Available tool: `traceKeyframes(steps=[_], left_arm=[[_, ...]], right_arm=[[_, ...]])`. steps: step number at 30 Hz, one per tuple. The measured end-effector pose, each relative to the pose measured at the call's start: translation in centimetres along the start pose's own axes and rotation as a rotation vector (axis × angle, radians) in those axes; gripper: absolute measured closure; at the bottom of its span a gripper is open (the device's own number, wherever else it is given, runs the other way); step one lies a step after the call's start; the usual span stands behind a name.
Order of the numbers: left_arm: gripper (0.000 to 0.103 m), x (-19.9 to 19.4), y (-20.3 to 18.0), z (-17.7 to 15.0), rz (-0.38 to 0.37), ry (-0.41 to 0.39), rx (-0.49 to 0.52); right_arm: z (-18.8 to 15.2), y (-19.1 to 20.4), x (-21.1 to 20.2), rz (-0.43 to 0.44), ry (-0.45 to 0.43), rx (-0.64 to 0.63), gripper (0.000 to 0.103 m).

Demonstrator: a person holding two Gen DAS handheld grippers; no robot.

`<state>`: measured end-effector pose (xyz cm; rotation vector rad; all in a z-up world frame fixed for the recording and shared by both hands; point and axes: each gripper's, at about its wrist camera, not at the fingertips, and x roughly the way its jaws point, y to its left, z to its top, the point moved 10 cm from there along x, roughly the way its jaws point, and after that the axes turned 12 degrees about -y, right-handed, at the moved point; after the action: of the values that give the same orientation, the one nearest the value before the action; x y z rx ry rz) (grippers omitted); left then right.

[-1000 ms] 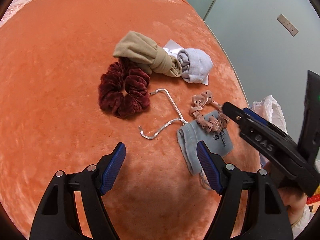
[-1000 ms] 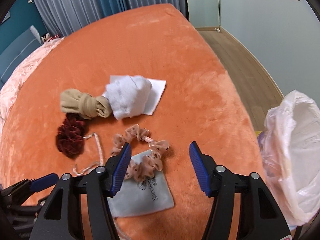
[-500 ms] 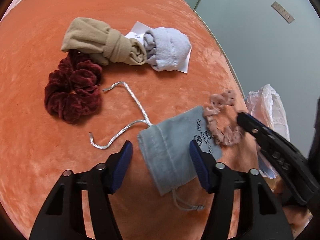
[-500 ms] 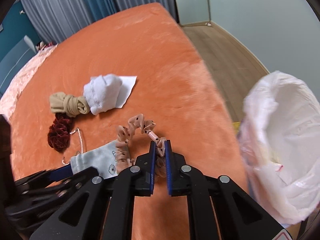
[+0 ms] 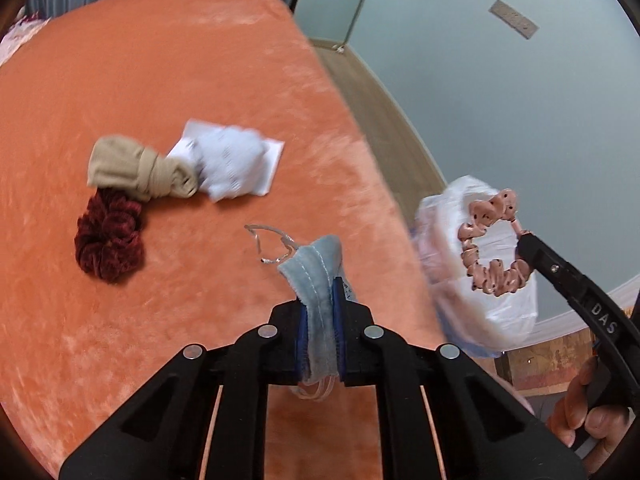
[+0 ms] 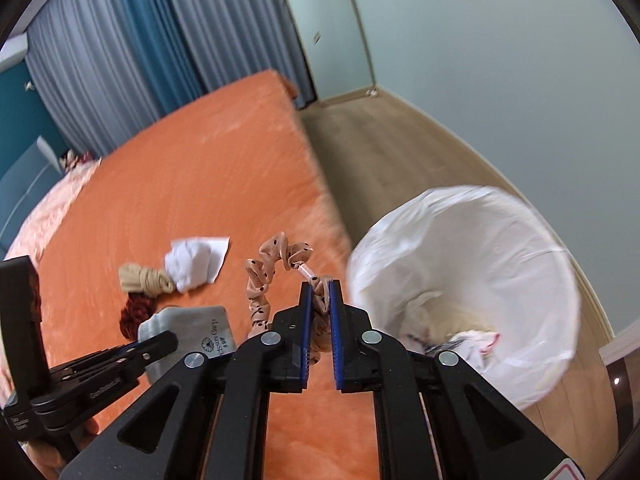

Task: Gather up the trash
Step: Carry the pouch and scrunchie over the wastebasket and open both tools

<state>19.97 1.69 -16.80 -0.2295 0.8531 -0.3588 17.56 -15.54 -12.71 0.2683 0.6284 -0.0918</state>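
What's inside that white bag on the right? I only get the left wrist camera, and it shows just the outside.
Observer: The right wrist view looks down into the white bag: crumpled scraps lie at its bottom.
Operator: Is the pink scrunchie really pinched?
Observer: Yes. The right gripper is shut on the pink scrunchie, with a blue pad on each side.
Operator: Anything on the grey pouch?
Observer: The grey pouch, clamped in the left gripper, has a dark printed logo on its face.
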Motion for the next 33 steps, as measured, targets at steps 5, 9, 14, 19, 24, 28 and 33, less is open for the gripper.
traceKeyframes(steps=[5, 9, 14, 19, 24, 28, 33], left_arm=[[0.093, -1.7, -5.5, 2.7, -0.065, -0.061, 0.058], [0.093, -2.1, -9.9, 3.9, -0.103, -0.089, 0.105], [0.093, -2.3, -14.4, 4.6, -0.147, -0.098, 0.156], [0.093, -2.4, -17.7, 5.0, -0.183, -0.109, 0.190], [0.093, -2.7, -20.3, 5.2, -0.199, -0.116, 0.220], [0.092, -2.6, -21.5, 5.3, -0.209, -0.112, 0.231], [0.092, -2.2, -22.3, 5.1, -0.213, -0.105, 0.240]], right_arm=[[2.8, -3.0, -3.0, -0.027, -0.074, 0.031, 0.095], [4.5, -5.1, -4.7, -0.047, -0.120, 0.044, 0.095], [6.3, -7.4, -6.9, -0.065, -0.172, 0.059, 0.095], [7.8, -9.1, -8.7, -0.081, -0.217, 0.077, 0.095], [8.9, -10.2, -9.7, -0.089, -0.248, 0.078, 0.095], [9.4, -10.8, -10.4, -0.093, -0.263, 0.081, 0.095], [9.4, -11.4, -10.7, -0.099, -0.273, 0.089, 0.095]])
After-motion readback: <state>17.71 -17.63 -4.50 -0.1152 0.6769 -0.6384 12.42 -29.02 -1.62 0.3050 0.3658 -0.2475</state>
